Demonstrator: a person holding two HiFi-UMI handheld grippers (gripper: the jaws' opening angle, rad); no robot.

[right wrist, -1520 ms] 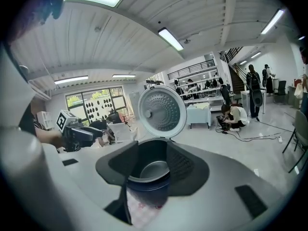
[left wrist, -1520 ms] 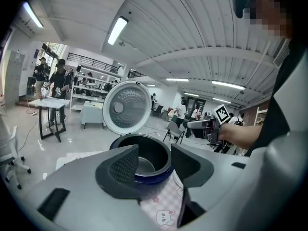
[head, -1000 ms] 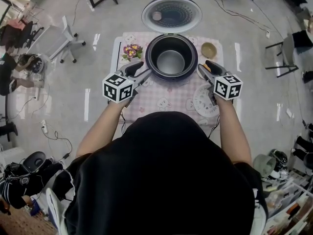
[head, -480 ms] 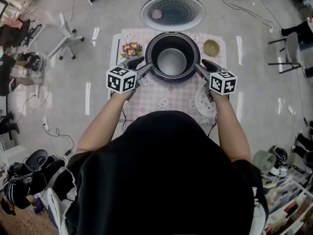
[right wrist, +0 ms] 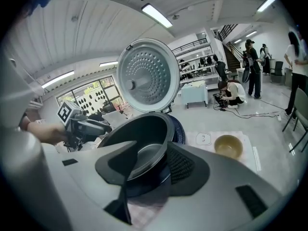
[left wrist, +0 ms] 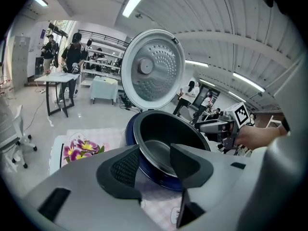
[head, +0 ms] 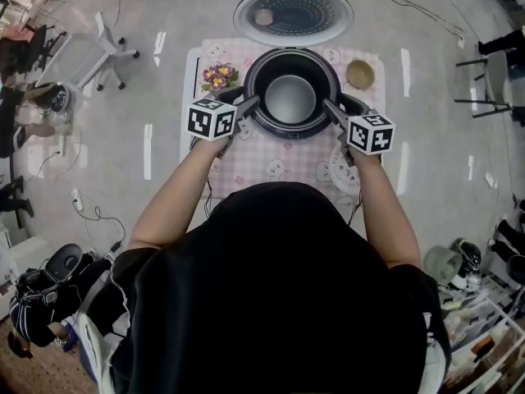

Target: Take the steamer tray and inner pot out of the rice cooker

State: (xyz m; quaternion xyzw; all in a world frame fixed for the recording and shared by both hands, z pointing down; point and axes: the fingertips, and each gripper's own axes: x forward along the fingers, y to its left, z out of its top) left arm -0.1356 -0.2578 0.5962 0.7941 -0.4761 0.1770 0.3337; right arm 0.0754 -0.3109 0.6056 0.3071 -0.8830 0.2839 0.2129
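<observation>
one left gripper [head: 248, 105] and one right gripper [head: 330, 110], both unclenched, straddle the rim of one inner pot [head: 289, 98].

Left forearm [head: 176, 194] and right forearm [head: 379, 208] both reach forward, bare below black sleeves; left gripper [head: 248, 105] and right gripper [head: 330, 110] point forward-down and converge inward, roughly level with each other, each with jaws standing apart, pads separated.

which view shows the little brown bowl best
The right gripper view: the bowl sits large and unblocked beside the rice cooker, and you can see into it. The head view shows it only small, from above. The left gripper view does not show it.
</observation>
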